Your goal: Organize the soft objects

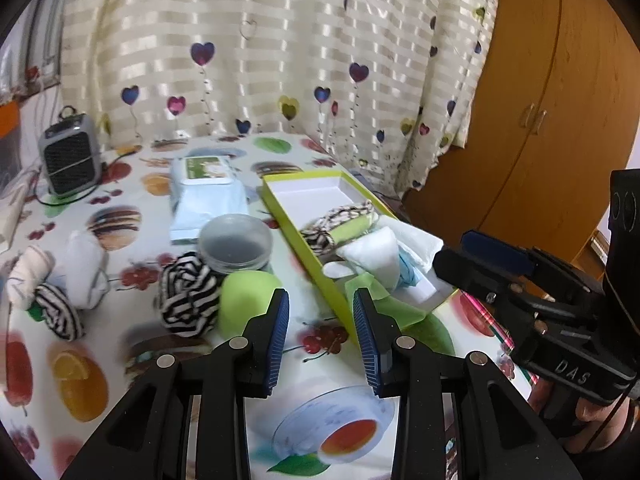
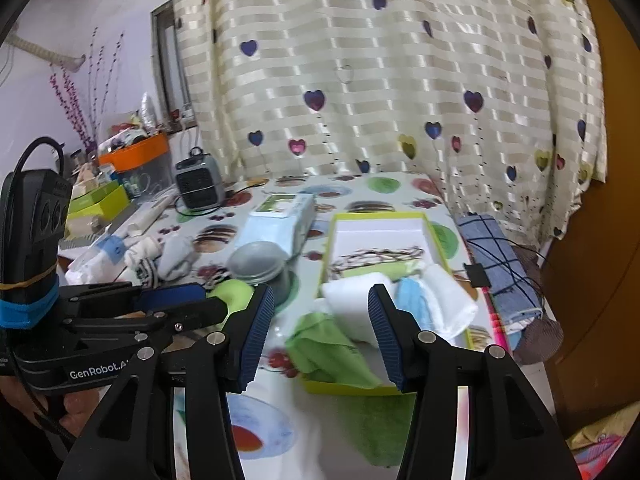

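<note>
Grippers both hang above the fruit-print table point(image 1: 120, 360) with nothing between their pads. On the left gripper point(image 1: 320, 312) the blue-padded jaws stand apart, empty, over a green cloth point(image 1: 384, 304) that drapes out over the near rim of the lime-green box point(image 1: 320, 268). On the right gripper point(image 2: 320, 320) the jaws are spread wider, also empty, framing a white cloth point(image 2: 352, 292) lying in the box beside a light-blue one point(image 2: 412, 300). A zebra-striped fabric ball point(image 1: 188, 292) and a green sponge point(image 1: 244, 296) lie on the table left of the box.
</note>
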